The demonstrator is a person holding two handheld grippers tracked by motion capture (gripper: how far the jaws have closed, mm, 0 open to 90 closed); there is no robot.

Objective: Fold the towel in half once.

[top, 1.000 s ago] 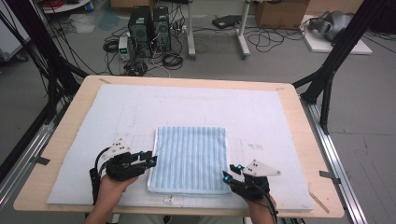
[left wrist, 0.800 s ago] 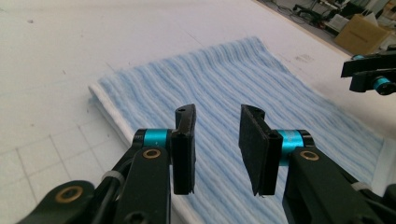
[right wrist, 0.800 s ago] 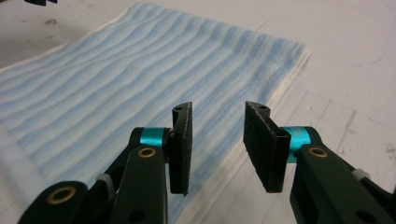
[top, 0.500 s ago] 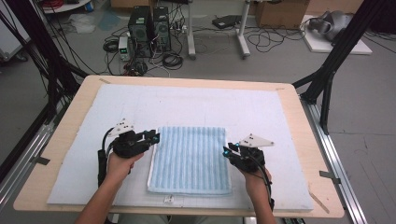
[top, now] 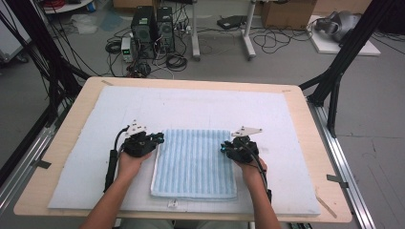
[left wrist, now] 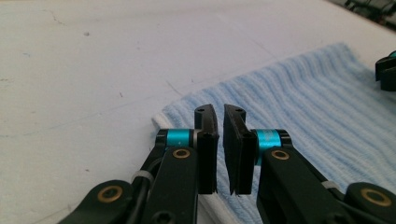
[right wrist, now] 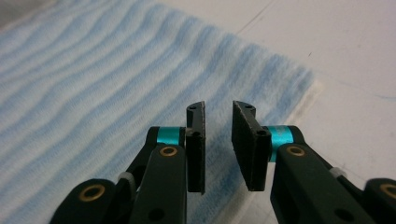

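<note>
Now flanking a folded blue striped towel lying flat on the white mat, near the table's front edge, stripes and long axis running away from the person. Left gripper at the towel's far left corner, jaws parted by a narrow slit, holding nothing. Right gripper over the right edge, spread a little wider, equally empty. Both equally near; likely corner grabs next.

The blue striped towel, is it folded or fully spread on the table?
Folded. The towel lies flat as a neat rectangle, and stacked white layers show along its near edge in the left gripper view.
</note>
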